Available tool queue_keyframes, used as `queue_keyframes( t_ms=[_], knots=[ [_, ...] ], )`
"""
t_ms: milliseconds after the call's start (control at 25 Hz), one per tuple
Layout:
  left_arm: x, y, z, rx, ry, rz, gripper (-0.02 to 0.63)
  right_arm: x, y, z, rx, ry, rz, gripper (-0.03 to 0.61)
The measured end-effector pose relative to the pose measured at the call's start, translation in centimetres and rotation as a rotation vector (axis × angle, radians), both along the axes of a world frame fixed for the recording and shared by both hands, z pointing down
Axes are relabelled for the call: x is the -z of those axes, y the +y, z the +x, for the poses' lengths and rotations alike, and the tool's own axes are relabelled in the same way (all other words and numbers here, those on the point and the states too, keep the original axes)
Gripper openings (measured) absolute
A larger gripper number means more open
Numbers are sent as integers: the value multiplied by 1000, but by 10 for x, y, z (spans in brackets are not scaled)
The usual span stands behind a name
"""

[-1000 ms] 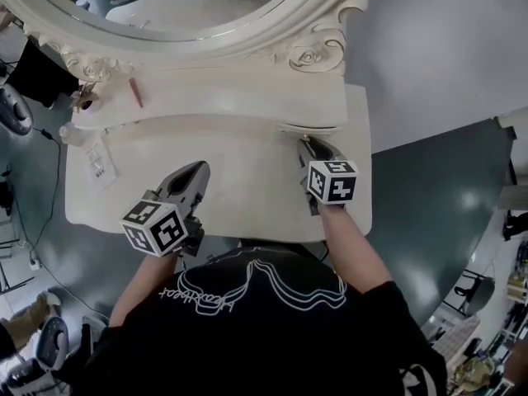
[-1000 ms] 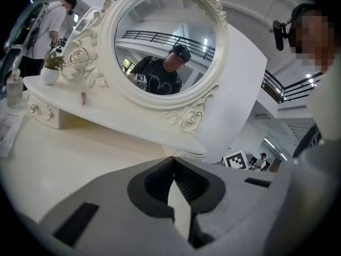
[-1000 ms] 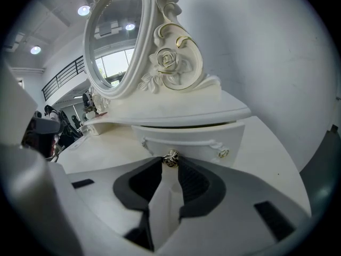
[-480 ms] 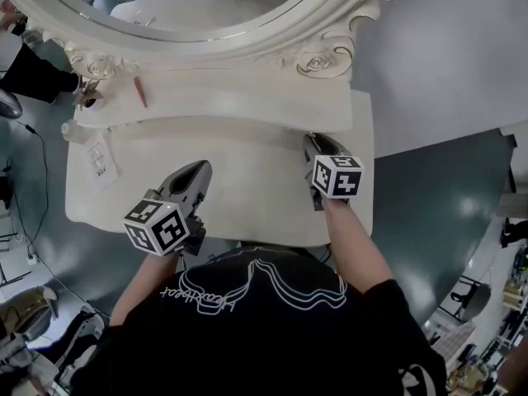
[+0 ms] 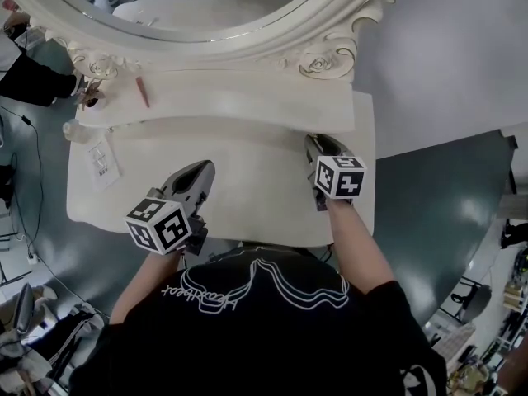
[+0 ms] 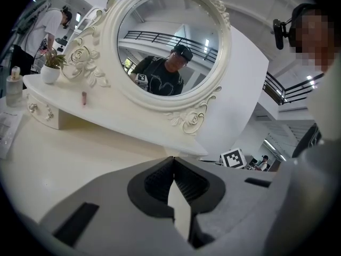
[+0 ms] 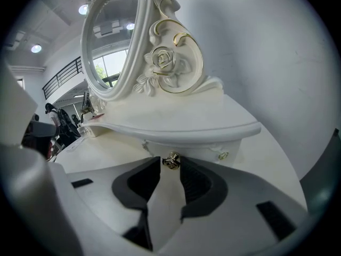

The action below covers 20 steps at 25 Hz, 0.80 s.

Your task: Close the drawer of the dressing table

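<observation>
Of the two claws, the left claw (image 6: 173, 161) is pinched shut and empty, the right claw (image 7: 170, 165) is opening around one gold knob (image 7: 171, 161) of two on the drawer (image 7: 200, 149), just below the one mirror (image 7: 109, 41).

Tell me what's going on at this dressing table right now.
A person works at a white dressing table with a claw in each hand. The right claw is at the small drawer under the mirror shelf, its jaws opening with the brass knob between their tips. The drawer looks pushed in. The left claw is shut and empty, and hovers over the table.
</observation>
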State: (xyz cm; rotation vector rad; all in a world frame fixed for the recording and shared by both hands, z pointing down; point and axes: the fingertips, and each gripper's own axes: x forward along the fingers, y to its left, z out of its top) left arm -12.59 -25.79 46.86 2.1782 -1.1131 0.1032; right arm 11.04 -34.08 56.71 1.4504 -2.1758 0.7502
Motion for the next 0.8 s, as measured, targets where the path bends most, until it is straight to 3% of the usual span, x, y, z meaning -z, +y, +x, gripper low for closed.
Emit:
queue_keyframes(
  t_ms=[160, 440, 680, 800],
  knots=[
    [2, 2, 5, -15, -2, 3, 5, 4, 3, -3, 23, -6, 11, 185],
    [11, 5, 8, -28, 4, 20, 5, 32, 19, -6, 72, -19, 67, 212],
    [27, 12, 15, -56, 8, 52, 5, 87, 42, -15, 131, -71, 164, 188],
    [40, 15, 20, -77, 6, 86, 5, 116, 54, -18, 147, -112, 237, 126]
  ],
)
